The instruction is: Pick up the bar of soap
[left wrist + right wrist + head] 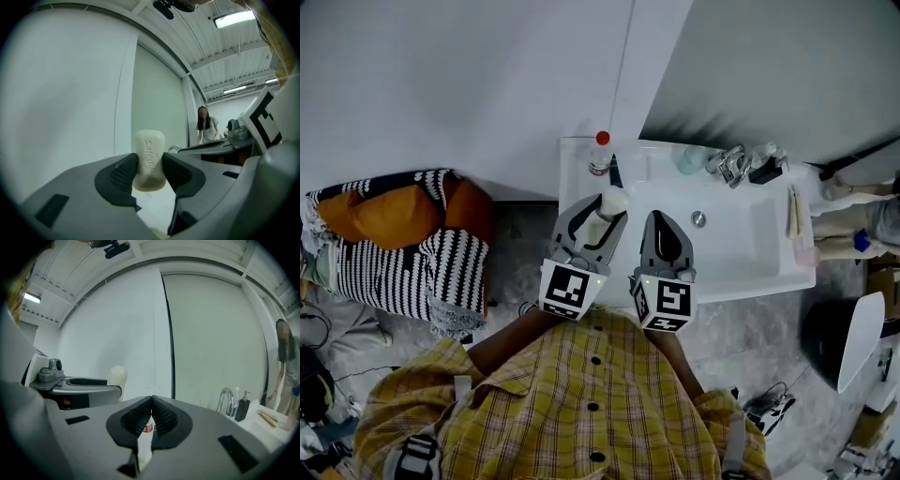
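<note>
White wall (487,84) backs a white sink (750,234), and everything that matters sits at or over that sink. A red-capped bottle (600,155) stands on the sink's back left corner. The tap (731,165) rises from the back rim further to the right.

The left gripper (605,214) reaches over the sink's left end with its jaws clamped on the bar of soap (614,200). In the left gripper view the two ribbed pads (123,174) press on the bar's long side edges, so the grip runs across its width. That is probably the surest hold, since the pads seat on the narrower span rather than the full length. The soap (150,159) looks lifted clear of the sink, though its underside cannot be seen from above.

The bar stands upright between the jaws, with its long axis at right angles to the line along which they close. Its upper half rises above the pads and its embossed face is turned back toward the gripper's camera. From the head view it sits at the very tips of the jaws, toward the sink's back left corner.

The right gripper (656,220) hangs over the sink's middle, beside the left one, with its jaws together on nothing. It seems to be kept out of the way, as one gripper appears enough for the pick.
</note>
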The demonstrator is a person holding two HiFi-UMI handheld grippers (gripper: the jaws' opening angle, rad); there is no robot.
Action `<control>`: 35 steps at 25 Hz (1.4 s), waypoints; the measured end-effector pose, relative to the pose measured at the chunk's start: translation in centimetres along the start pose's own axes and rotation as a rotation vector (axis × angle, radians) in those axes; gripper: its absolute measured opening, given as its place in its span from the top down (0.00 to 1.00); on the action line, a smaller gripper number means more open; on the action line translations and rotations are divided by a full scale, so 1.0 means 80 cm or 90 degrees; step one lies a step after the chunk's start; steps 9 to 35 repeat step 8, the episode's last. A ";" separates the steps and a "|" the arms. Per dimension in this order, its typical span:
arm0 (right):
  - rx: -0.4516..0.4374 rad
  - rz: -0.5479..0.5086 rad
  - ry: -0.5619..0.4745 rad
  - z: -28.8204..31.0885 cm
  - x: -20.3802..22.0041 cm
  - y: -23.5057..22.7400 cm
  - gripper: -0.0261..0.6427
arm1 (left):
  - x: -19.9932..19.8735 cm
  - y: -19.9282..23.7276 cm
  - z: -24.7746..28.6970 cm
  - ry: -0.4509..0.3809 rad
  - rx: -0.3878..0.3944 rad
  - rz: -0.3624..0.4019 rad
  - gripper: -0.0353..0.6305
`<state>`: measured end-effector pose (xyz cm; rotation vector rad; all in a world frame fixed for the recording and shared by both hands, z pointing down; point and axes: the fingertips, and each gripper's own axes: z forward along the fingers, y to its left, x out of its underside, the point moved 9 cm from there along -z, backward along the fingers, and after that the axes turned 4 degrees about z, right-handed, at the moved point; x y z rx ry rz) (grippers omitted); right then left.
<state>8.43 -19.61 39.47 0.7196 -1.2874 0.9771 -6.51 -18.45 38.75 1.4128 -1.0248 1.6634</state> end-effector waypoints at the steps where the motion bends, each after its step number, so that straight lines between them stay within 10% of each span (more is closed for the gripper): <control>1: -0.001 0.000 0.001 0.001 0.000 -0.001 0.93 | 0.000 0.000 0.001 0.000 -0.001 -0.001 0.67; 35: -0.005 -0.005 -0.002 0.004 0.002 -0.007 0.93 | 0.002 -0.002 0.009 0.001 -0.008 -0.003 0.67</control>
